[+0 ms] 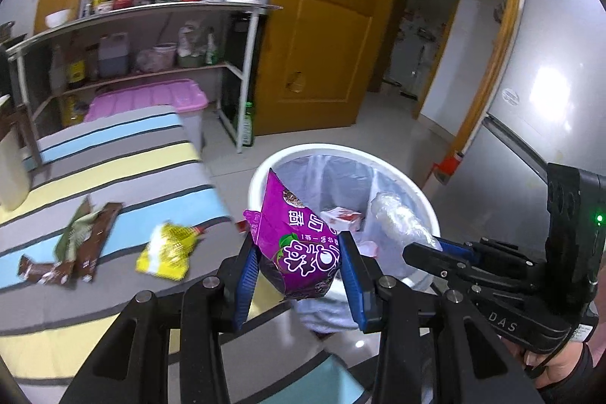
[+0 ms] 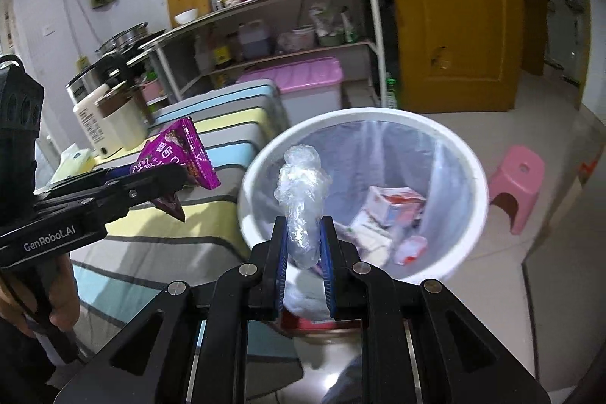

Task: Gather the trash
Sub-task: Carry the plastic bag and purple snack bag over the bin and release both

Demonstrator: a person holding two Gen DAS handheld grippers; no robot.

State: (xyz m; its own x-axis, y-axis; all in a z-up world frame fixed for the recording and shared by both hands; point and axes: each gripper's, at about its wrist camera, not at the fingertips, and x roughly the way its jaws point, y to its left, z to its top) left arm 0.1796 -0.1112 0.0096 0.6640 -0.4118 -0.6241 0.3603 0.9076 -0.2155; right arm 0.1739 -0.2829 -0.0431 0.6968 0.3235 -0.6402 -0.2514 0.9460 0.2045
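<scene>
Only in the left wrist view: brown wrappers point(image 1: 72, 252) and a yellow wrapper point(image 1: 168, 250) lying on the striped cloth point(image 1: 113, 154) at lower left, plus a grey fridge point(image 1: 549, 82) along the right edge. Only in the right wrist view: a pink stool point(image 2: 517, 180) on the floor at right and a white jug point(image 2: 108, 124) at left on the cloth. In both: left gripper point(image 1: 299, 267) clenched on a purple packet point(image 1: 295, 237), held at the near rim of the white bin point(image 1: 426, 211), just left of it; seen from the right wrist at centre left, with the packet point(image 2: 181, 150) sticking up past the black fingers. Right gripper point(image 2: 305, 248) clamped on a clear plastic wad point(image 2: 303, 192), held above the bin's point(image 2: 469, 154) near edge at frame centre; in the left wrist view, the wad point(image 1: 397, 214) at right centre, over the rim. Inside the bin, a clear liner point(image 2: 397, 146) and red-and-white cartons point(image 2: 394, 203) at the bottom.
</scene>
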